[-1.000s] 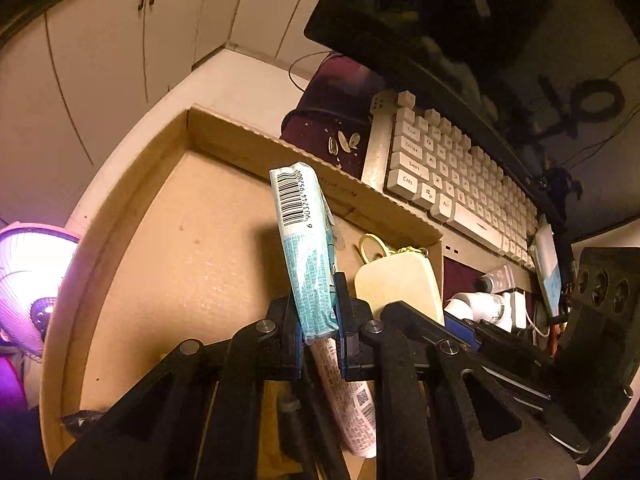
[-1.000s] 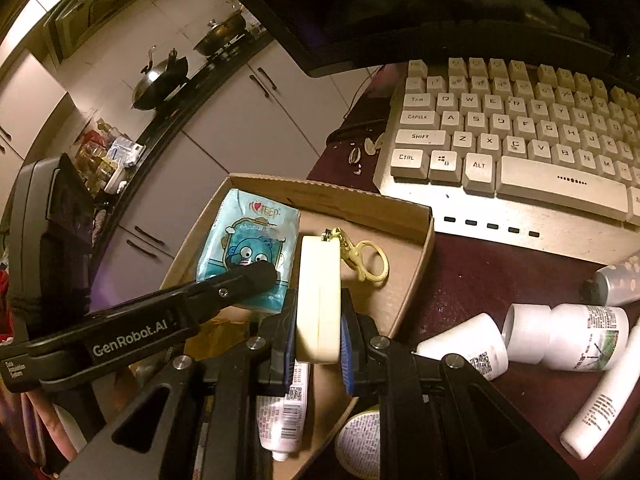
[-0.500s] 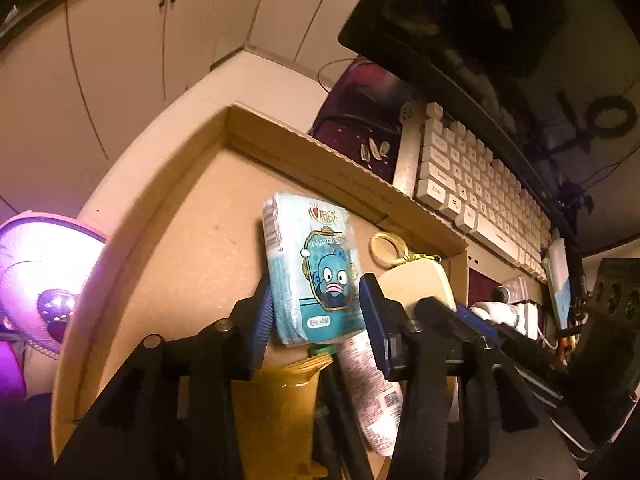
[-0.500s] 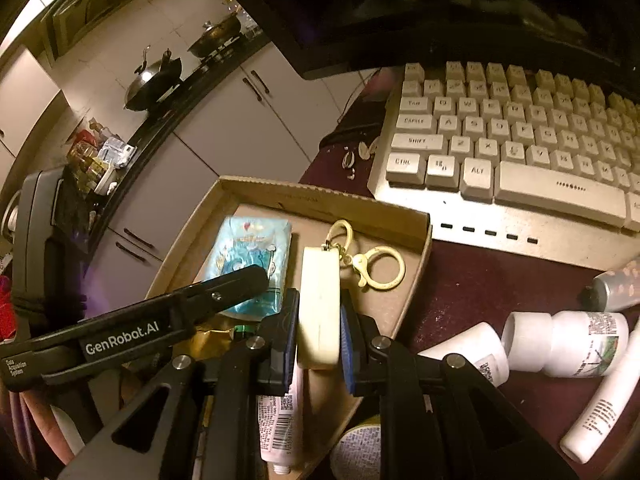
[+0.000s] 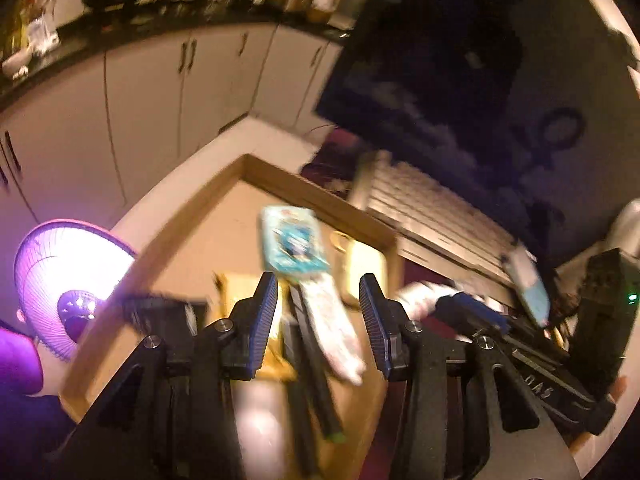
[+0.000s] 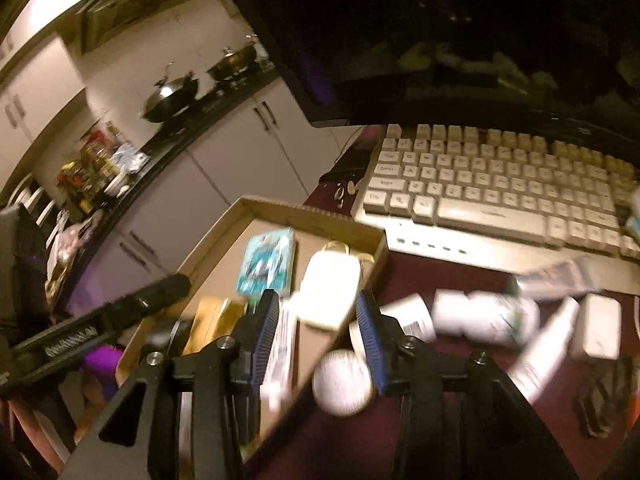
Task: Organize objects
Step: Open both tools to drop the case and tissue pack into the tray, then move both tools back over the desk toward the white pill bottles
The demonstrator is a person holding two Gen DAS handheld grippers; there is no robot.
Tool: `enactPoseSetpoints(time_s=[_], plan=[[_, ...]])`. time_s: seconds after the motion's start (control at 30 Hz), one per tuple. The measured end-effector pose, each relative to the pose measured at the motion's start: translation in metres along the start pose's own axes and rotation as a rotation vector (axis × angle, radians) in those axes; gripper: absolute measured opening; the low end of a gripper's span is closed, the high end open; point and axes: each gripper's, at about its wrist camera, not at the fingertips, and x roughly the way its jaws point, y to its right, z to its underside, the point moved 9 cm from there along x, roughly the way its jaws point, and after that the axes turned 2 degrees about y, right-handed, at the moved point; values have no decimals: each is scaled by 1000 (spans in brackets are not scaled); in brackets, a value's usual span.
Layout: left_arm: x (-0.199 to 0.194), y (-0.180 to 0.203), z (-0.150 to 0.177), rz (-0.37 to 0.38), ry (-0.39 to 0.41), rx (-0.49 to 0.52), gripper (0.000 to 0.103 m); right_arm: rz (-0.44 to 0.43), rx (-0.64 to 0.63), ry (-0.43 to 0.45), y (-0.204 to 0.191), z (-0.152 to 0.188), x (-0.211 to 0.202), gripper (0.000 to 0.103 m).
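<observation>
A shallow cardboard box sits on the dark red desk. In it lie a blue tissue pack, a cream keychain case, a white tube and a yellow packet. My left gripper hangs above the box with its jaws opening, and nothing is pressed between them. My right gripper is also above the box with its jaws opening. The cream case lies below, clear of its pads. The left gripper's arm shows in the right wrist view.
A white keyboard and a dark monitor stand behind the box. White bottles, a round lid and a tube lie right of it. A purple fan is at the left, kitchen cabinets beyond.
Both grippers opened and let go: the blue pack and the cream case now lie flat in the box. Both grippers pulled back and up, and the views are blurred.
</observation>
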Motion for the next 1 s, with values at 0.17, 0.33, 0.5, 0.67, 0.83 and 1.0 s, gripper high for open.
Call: enactPoseSetpoints(time_s=[0.17, 0.33, 0.5, 0.67, 0.83, 1.0], plan=[[-12, 44, 46, 17, -29, 77, 55, -5, -39, -5, 12, 49, -44, 58], [9, 73, 84, 28, -139, 103, 55, 20, -25, -46, 43, 93, -69, 60], [25, 90, 109, -14, -197, 105, 55, 59, 40, -48, 84, 118, -92, 63], [44, 96, 117, -109, -211, 135, 55, 57, 39, -49, 101, 131, -104, 63], [60, 97, 101, -168, -186, 165, 55, 39, 37, -51, 106, 133, -105, 63], [77, 87, 94, -169, -224, 116, 55, 24, 40, -53, 109, 133, -104, 63]])
